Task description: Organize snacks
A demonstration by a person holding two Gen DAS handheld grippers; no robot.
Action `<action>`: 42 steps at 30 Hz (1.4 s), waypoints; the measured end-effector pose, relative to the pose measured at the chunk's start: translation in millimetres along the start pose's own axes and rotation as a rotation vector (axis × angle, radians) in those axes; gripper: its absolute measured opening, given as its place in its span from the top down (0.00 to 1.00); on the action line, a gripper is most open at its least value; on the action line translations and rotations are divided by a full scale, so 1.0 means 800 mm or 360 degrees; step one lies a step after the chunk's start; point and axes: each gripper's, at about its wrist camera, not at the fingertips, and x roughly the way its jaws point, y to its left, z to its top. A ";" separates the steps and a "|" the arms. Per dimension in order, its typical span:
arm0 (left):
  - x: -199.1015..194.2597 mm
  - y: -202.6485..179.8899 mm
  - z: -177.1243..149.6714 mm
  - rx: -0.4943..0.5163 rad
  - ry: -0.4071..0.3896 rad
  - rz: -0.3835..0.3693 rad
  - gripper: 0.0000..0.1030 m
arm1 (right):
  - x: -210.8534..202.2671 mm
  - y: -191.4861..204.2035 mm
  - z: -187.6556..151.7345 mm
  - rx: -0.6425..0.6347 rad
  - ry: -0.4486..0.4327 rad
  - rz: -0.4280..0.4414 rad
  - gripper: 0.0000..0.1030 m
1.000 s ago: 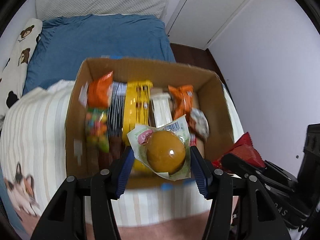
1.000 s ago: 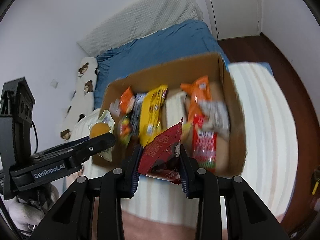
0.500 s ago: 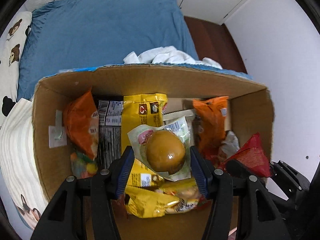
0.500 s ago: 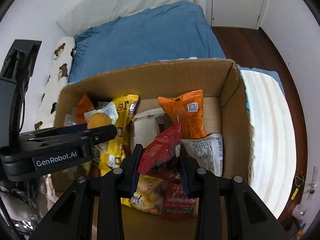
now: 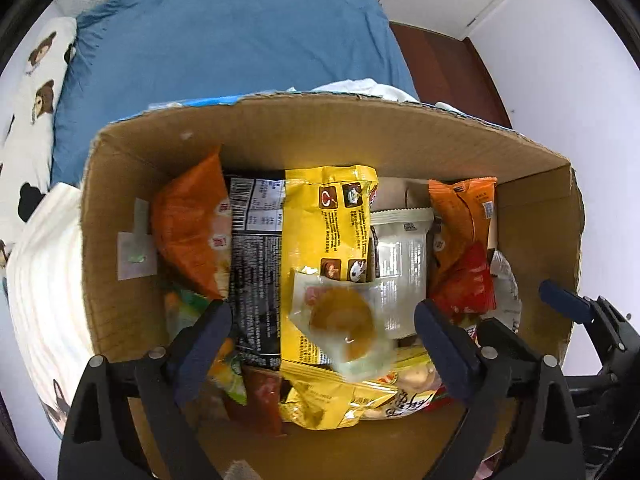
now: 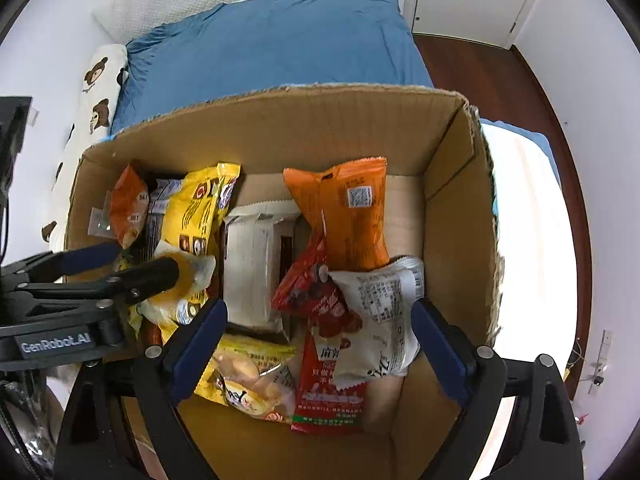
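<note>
Both grippers hang over an open cardboard box (image 5: 320, 108) of snacks and point down into it. My left gripper (image 5: 320, 320) is opening, its blue pads wide apart. A round brown bun in a clear wrapper (image 5: 344, 320) sits blurred between them, touched by neither pad, over a yellow bag (image 5: 324, 220). My right gripper (image 6: 320, 312) is opening too. Below its spread pads a red snack packet (image 6: 316, 292) lies loose against an orange pack (image 6: 348, 216) and a white pack (image 6: 384, 312). The left gripper (image 6: 146, 259) shows at the left of the right wrist view.
The box also holds a black pack (image 5: 256, 264), another orange bag (image 5: 192, 220), a white wrapped pack (image 6: 252, 272) and a yellow bag near the front (image 6: 248, 376). It stands on a striped blanket (image 5: 40, 300). Blue bedding (image 5: 224, 40) lies beyond it, wooden floor (image 6: 560, 120) to the right.
Both grippers came down over the box and opened wide. The left one let go of the bun and the right one let go of the red packet; both snacks dropped among the packs.
</note>
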 end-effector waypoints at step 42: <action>-0.216 -0.006 -0.272 0.0037 -0.0979 0.0198 0.09 | -0.232 0.032 -0.250 -0.0027 -0.0811 -0.0072 0.04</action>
